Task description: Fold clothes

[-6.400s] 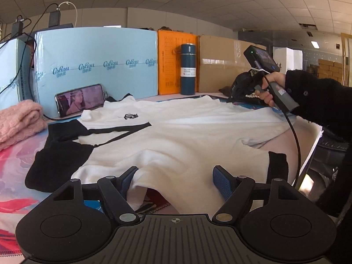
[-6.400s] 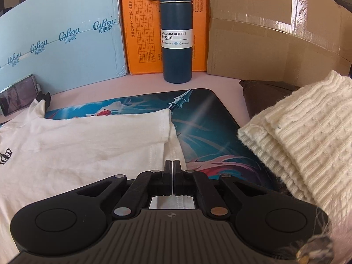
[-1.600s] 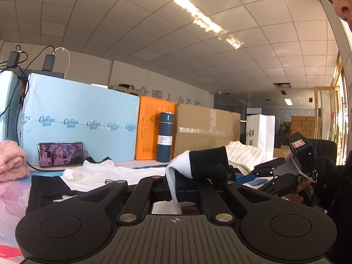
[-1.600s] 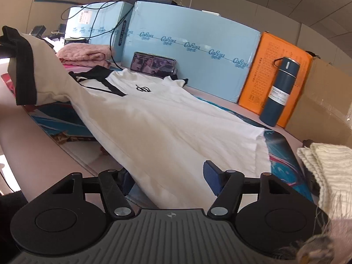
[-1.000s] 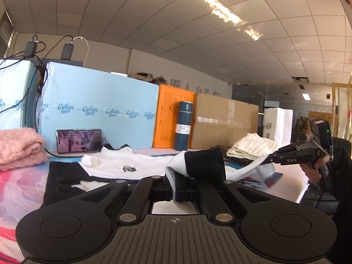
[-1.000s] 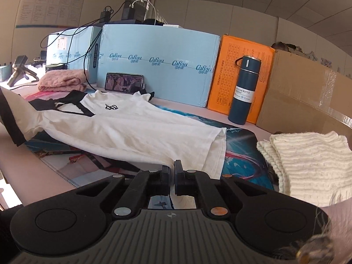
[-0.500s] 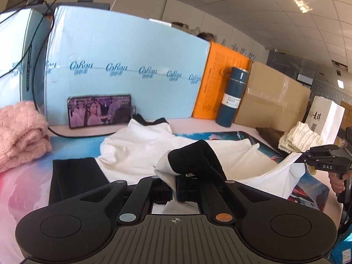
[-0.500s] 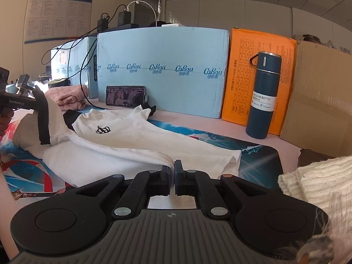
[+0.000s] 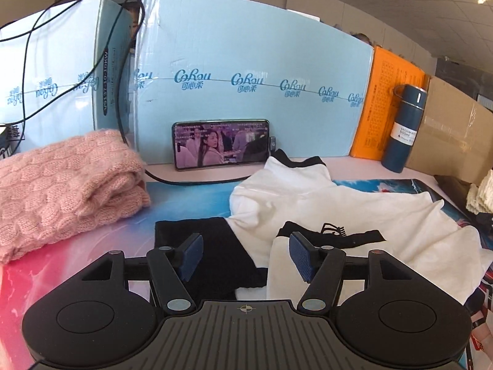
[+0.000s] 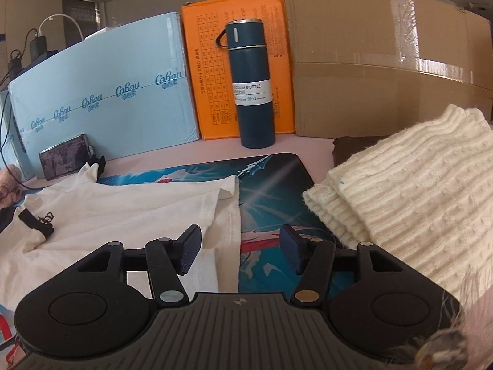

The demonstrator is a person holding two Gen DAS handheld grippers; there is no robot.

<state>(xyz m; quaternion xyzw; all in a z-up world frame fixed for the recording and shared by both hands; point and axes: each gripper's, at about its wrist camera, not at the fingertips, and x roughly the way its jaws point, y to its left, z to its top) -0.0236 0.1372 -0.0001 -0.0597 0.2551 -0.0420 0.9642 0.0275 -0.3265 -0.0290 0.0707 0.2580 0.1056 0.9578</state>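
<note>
A white T-shirt (image 9: pixel 363 212) with black sleeves lies folded over itself on the printed mat (image 9: pixel 191 194). Its black sleeve (image 9: pixel 215 246) lies flat under my left gripper (image 9: pixel 245 254), whose jaws are opening with nothing pressed between the pads. A folded white sleeve end with a black cuff (image 9: pixel 332 234) lies just behind the right pad. In the right wrist view the shirt's hem (image 10: pixel 228 215) lies doubled on the mat (image 10: pixel 271 182). My right gripper (image 10: pixel 240 251) hovers over that hem edge, its jaws opening and free of the cloth.
A folded pink knit (image 9: pixel 61 182) lies at the left, a cream knit (image 10: pixel 413 191) at the right. A phone (image 9: pixel 220 143), blue boxes (image 9: pixel 246 92), an orange box (image 10: pixel 215 71), a dark blue vacuum bottle (image 10: pixel 251 86) and a cardboard box (image 10: pixel 385 61) line the back.
Both grippers carried the sleeve and the hem across, laid them onto the shirt and opened. The cloth now rests on the mat, folded over.
</note>
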